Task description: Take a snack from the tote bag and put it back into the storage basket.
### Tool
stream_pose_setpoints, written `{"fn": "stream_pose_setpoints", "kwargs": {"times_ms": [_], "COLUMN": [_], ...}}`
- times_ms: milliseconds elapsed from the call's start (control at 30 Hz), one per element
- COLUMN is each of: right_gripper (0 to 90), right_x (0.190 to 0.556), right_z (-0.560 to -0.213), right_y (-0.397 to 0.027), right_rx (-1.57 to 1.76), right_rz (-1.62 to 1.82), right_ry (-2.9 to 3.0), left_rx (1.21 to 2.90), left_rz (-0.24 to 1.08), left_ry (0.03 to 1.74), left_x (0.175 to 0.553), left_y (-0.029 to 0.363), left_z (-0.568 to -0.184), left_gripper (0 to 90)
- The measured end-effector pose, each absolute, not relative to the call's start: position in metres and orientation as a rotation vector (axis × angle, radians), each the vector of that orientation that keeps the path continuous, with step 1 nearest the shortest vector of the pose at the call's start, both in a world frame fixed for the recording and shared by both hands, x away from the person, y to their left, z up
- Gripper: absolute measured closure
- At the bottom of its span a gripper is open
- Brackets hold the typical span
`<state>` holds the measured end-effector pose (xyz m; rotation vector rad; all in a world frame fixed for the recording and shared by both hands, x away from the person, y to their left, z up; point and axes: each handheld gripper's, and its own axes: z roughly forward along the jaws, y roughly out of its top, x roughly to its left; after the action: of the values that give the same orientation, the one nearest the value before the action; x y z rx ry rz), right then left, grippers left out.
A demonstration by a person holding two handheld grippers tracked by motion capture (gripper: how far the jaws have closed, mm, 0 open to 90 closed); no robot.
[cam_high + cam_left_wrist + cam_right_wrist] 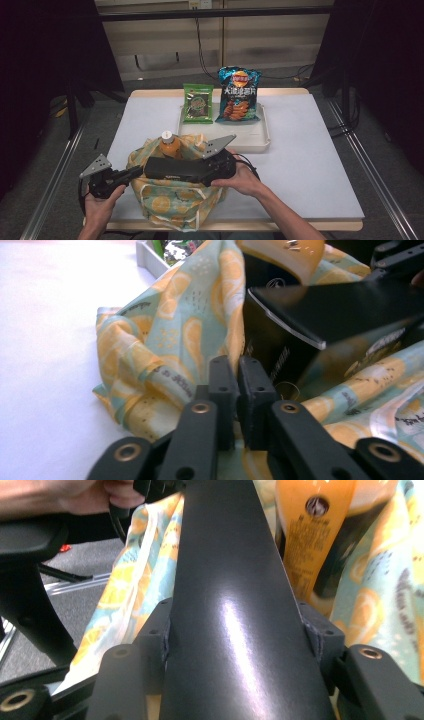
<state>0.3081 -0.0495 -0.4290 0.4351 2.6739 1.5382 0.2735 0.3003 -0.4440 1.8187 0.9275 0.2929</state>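
A cloth bag (170,200) printed with lemon slices sits at the table's front edge. An orange juice bottle (170,145) with a white cap stands upright inside it. My right gripper (207,169) is shut on a long black box (185,169) and holds it level across the bag's mouth. In the right gripper view the box (225,605) runs forward between the jaws, with the bottle (310,535) just to its right. My left gripper (131,174) is at the bag's left rim. Its jaws (238,372) pinch the cloth (170,340), and the box (340,310) hangs close behind.
A white tray (250,142) behind the bag holds a green snack packet (198,102) and a blue chip bag (238,95). The white tabletop (310,160) spreads to the right of the bag. Dark frame posts stand at both sides.
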Motion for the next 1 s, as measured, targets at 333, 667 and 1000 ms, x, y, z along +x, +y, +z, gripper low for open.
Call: {"fn": "stream_pose_setpoints", "kwargs": {"times_ms": [333, 667, 1000], "right_gripper": [43.6, 43.6, 43.6], "right_x": [0.311, 0.315, 0.313], "right_z": [-0.405, -0.383, -0.358], "right_y": [-0.05, -0.062, -0.078], "right_rx": [0.436, 0.431, 0.411], "right_rz": [1.634, 1.702, 1.737], "right_ry": [2.586, 2.52, 2.485], "left_rx": [1.839, 1.808, 1.797], "left_rz": [0.286, 0.307, 0.336], "left_ry": [0.898, 0.844, 0.84], "left_x": [0.27, 0.263, 0.253], "left_y": [0.296, 0.291, 0.288], "left_z": [-0.444, -0.438, -0.431], "left_gripper": [82.2, 60.6, 49.5]}}
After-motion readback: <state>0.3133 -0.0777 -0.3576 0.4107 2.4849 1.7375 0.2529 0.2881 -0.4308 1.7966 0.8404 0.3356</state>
